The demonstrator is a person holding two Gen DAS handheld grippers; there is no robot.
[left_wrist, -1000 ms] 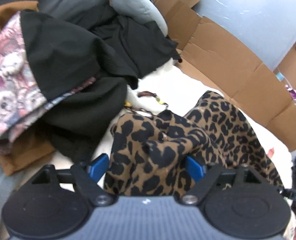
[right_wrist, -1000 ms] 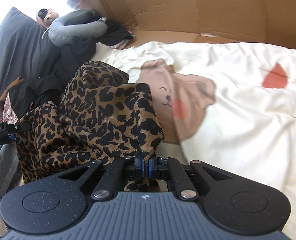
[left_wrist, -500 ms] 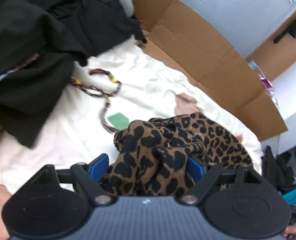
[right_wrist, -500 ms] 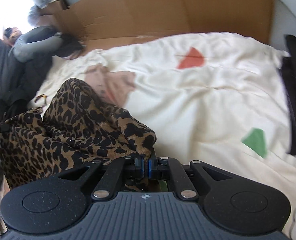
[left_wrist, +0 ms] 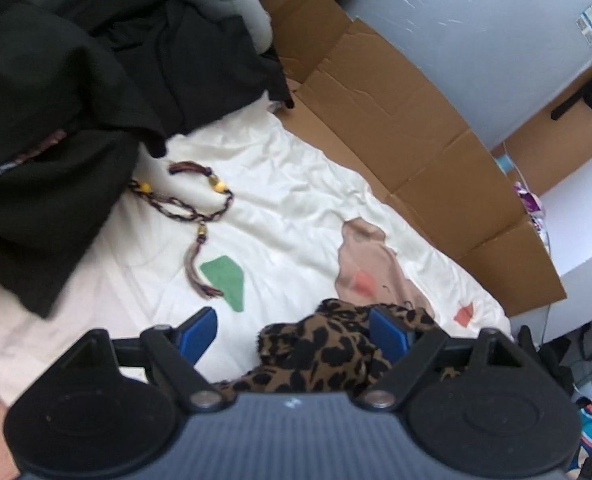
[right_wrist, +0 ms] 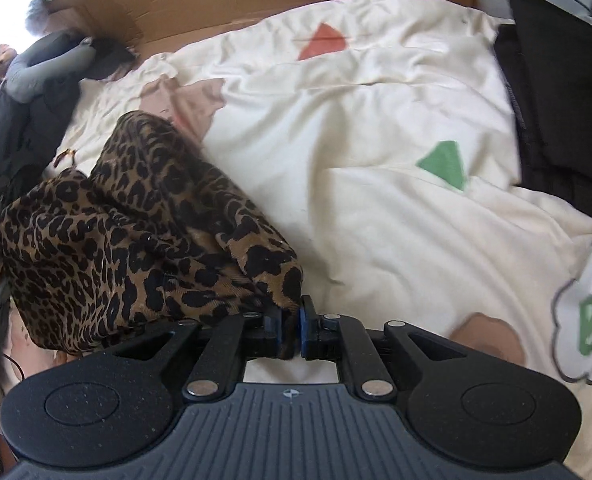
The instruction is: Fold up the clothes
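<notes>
The leopard-print garment (right_wrist: 136, 248) lay bunched on the bed (right_wrist: 375, 200), near the bed's front edge toward the left, over the cream duvet with its coloured patches. The right tool (right_wrist: 292, 326) was clenched on a corner of the garment — the blue pads nearly met, with a thin pinch of cloth between them. The left tool (left_wrist: 294, 334) stood spread wide; a crumpled lump of the same print sat between its fingers, against the right-hand pad, but nothing was squeezed, so I judged it released.

Handling, as judged: thin woven cloth, light, very soft, no stiffness of its own — it slumped into deep folds and would sag wherever unsupported. Probably a little slippery; a shallow pinch could creep out. Not fragile.

Where to take hold: a hem or corner, single layer if it can be found, the two tools well apart along one edge so the cloth hangs flat.

A beaded tasselled cord (left_wrist: 198, 216) lay farther back on the bed beside the pile of black clothes (left_wrist: 56, 120) — apart from the garment.
</notes>
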